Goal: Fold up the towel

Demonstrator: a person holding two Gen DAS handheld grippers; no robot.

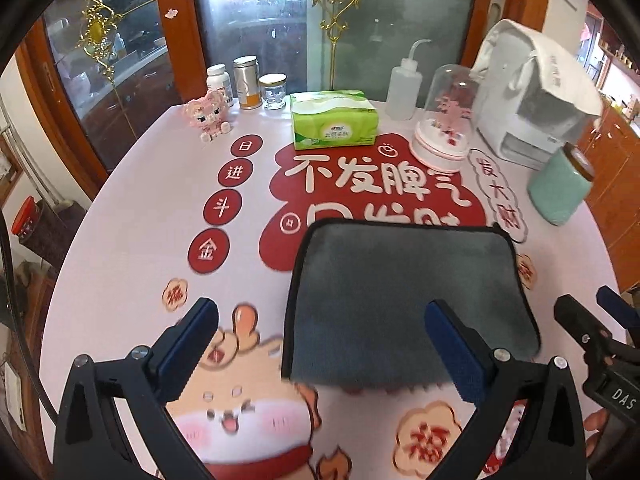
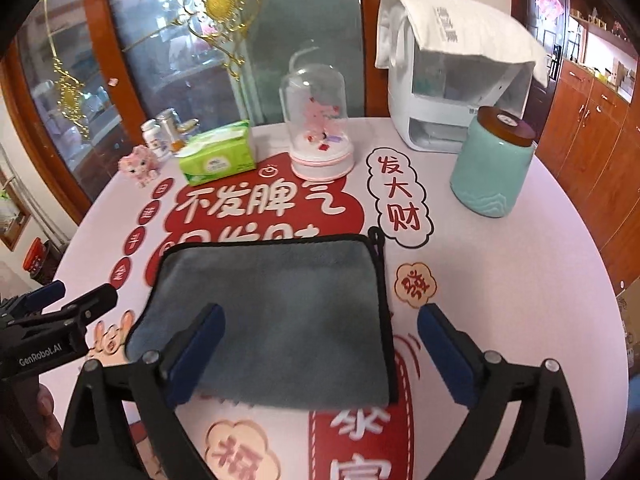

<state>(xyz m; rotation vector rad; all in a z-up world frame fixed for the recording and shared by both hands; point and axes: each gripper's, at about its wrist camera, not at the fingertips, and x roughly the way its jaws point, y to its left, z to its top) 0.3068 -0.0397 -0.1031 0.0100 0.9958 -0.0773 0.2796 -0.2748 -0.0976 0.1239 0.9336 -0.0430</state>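
Observation:
A grey towel (image 1: 404,300) with black edging lies flat on the printed tablecloth (image 1: 132,256), folded into a small rectangle. It also shows in the right wrist view (image 2: 276,308), with a black hanging loop at its far right corner. My left gripper (image 1: 320,320) is open and empty, its fingers straddling the towel's near left corner. My right gripper (image 2: 320,324) is open and empty, its fingers straddling the towel's near right corner. Each gripper shows at the edge of the other's view.
At the back of the table stand a green tissue pack (image 1: 334,124), a glass dome ornament (image 1: 444,120), a teal jar (image 2: 492,160), a cloth-covered white appliance (image 2: 452,68), a squeeze bottle (image 1: 404,88), small jars (image 1: 248,84) and a pink toy (image 1: 208,114).

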